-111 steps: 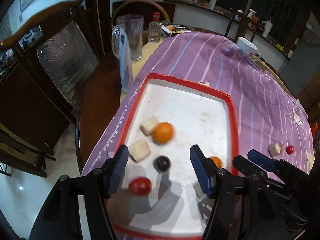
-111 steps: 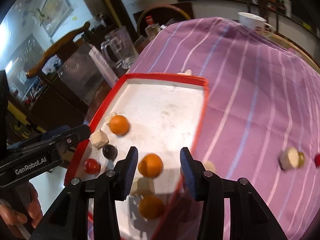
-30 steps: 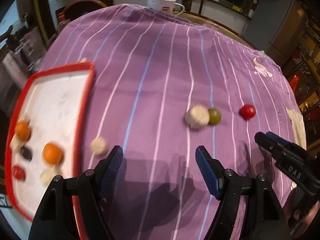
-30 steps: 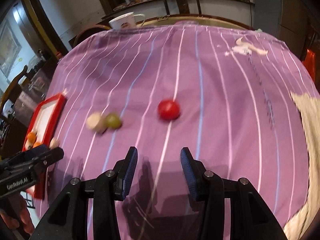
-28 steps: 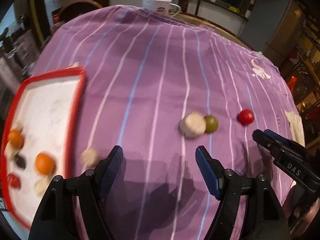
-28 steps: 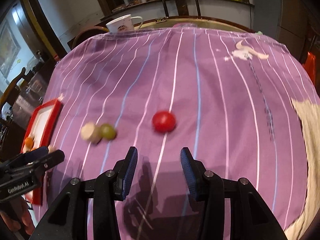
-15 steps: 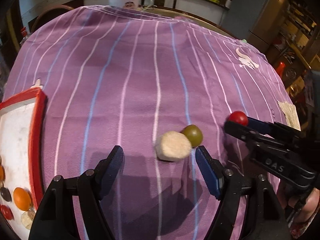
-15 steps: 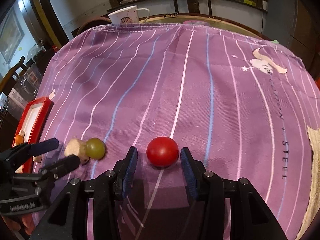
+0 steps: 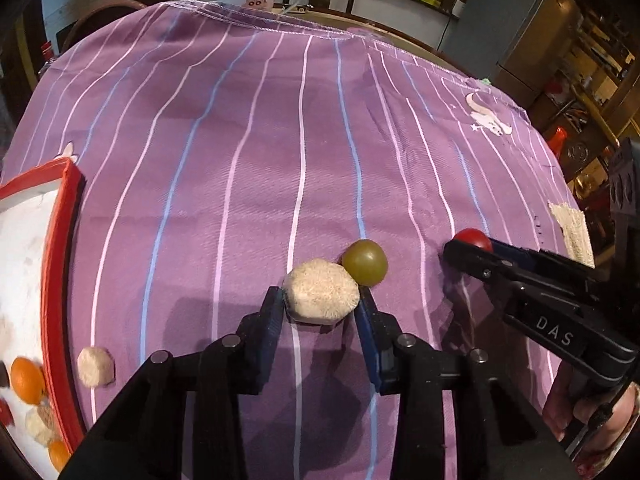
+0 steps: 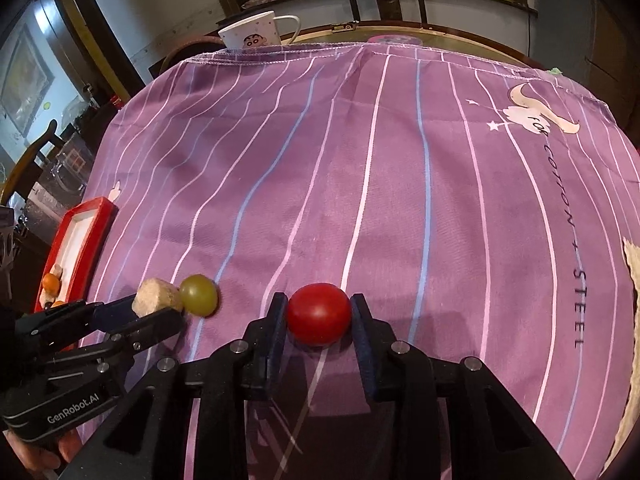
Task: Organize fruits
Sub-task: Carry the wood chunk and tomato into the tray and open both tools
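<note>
Left wrist view: the left gripper (image 9: pixel 321 304), jaws just closed, clasps the pale beige fuzzy round piece (image 9: pixel 321 297) on the purple striped tablecloth (image 9: pixel 240 160), touching a green grape (image 9: pixel 365 261); the red-rimmed white tray (image 9: pixel 60 272) awaits.
Right wrist view: the right gripper (image 10: pixel 319 317), jaws likewise just closed, grasps the round red tomato (image 10: pixel 319 313) for lifting.

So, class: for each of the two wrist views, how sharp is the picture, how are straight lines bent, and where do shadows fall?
Left wrist view: sharp; cloth stripes bow outward, corners go black; shadow lies under the beige chunk. Right wrist view: equally sharp, same bulge; shadow pools under the red ball.
</note>
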